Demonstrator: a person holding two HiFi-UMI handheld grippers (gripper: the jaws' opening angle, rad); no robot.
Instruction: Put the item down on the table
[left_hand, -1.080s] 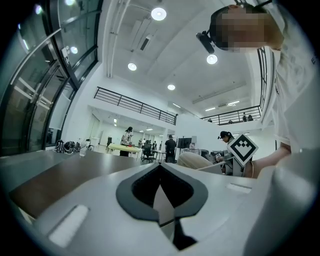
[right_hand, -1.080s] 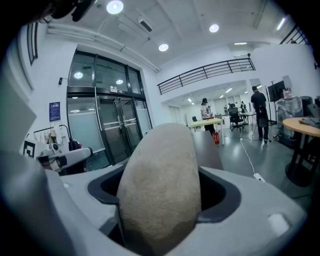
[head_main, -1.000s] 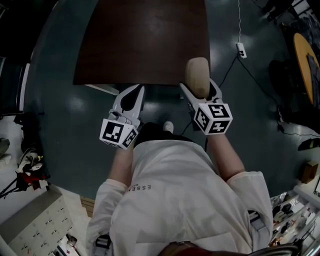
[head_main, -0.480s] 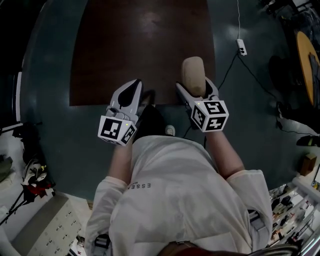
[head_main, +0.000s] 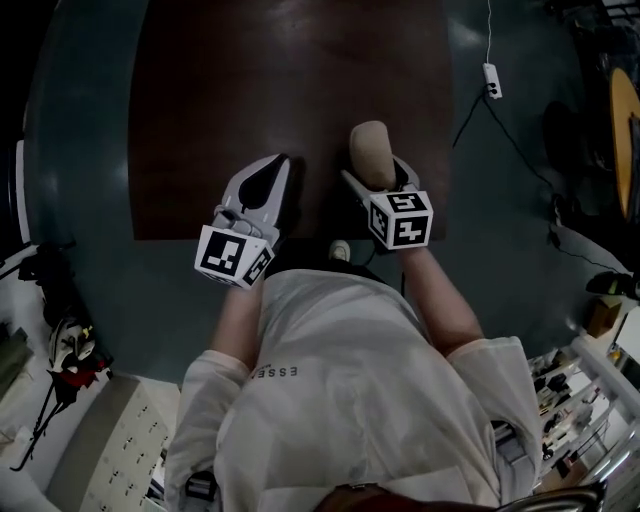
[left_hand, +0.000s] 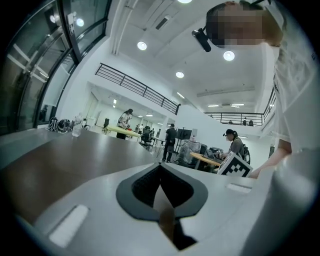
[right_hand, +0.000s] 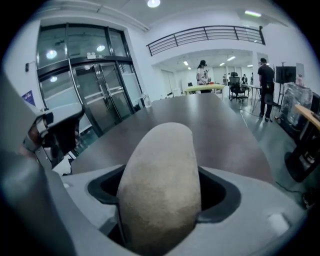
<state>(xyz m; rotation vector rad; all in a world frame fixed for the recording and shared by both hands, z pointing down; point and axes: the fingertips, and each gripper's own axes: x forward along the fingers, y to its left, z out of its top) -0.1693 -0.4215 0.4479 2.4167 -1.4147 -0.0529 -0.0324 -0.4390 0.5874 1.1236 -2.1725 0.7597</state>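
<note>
Now that you have stepped forward, both grippers hang over the dark worktop (head_main: 230, 90). A second ago they were only at its near edge, with grey floor (head_main: 500, 230) beneath them. That puts the carry close to done, by my reading: the set-down itself is what remains.

Your right gripper (head_main: 376, 178) has its fingers clamped on the item (head_main: 370, 148), a beige, rounded, oblong thing. Its free end pokes out forward past the fingers, over the near part of the worktop. None of the views shows whether its underside touches the wood yet; it looks to be held a little above.

Your left gripper (head_main: 264, 180) rides just beside the right one, apart from the item. Its fingers are drawn together and hold nothing, with only a sliver of wood showing between them.

Nothing lies on the worktop ahead of the item or under it, so the landing place is free. What looks like a clear bottle (left_hand: 76, 131) stands at the far end, well apart. A power strip (head_main: 490, 80) and its cable (head_main: 468, 115) lie on the floor to the right, off the worktop and out of your way. People (left_hand: 171, 140) stand at desks far across the room.

Being rounded, the item may roll once you let go, so lay it down on its long side.
</note>
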